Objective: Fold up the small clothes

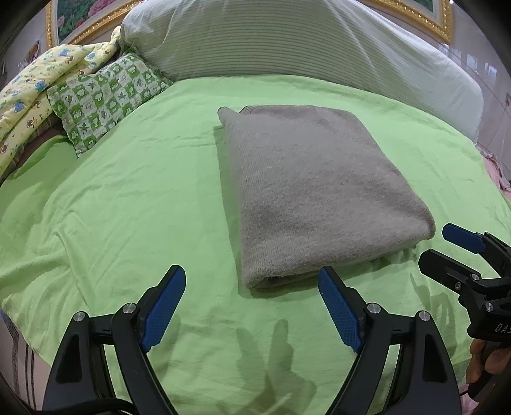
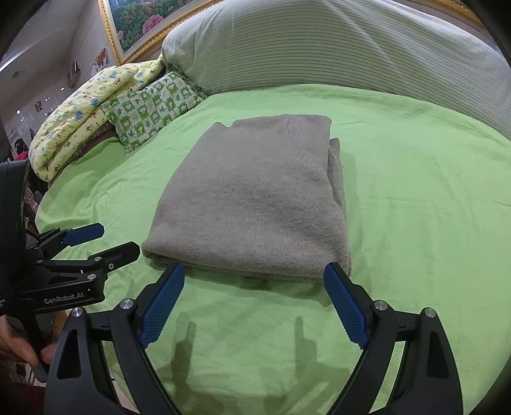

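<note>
Left gripper [image 1: 252, 282] and right gripper [image 2: 254, 279], one in each hand, both angled downward over the green sheet [image 1: 127, 207], side by side. Each has its two blue-padded jaws spread wide with nothing between them; neither touches cloth. In the left wrist view the right gripper enters at 4 o'clock, with the fingers of the hand [image 1: 482, 360] carrying it visible beneath; in the right wrist view the left gripper appears at 8 o'clock above part of a hand [image 2: 19, 348].

One grey garment [image 2: 255, 198], knitted, lies folded into a rectangle on the sheet at picture centre, its near folded edge just beyond the tips of the right gripper. From the left gripper it lies toward 1 o'clock, its near corner just beyond that gripper's right-hand tip.

Other items, counted: one large striped pillow [image 1: 287, 41] at 12 o'clock; one green-and-white checked cushion [image 2: 153, 108] at 10 o'clock; one yellow printed quilt [image 2: 80, 124], rolled, touching the cushion; one gilt-framed picture [image 2: 134, 25] behind
</note>
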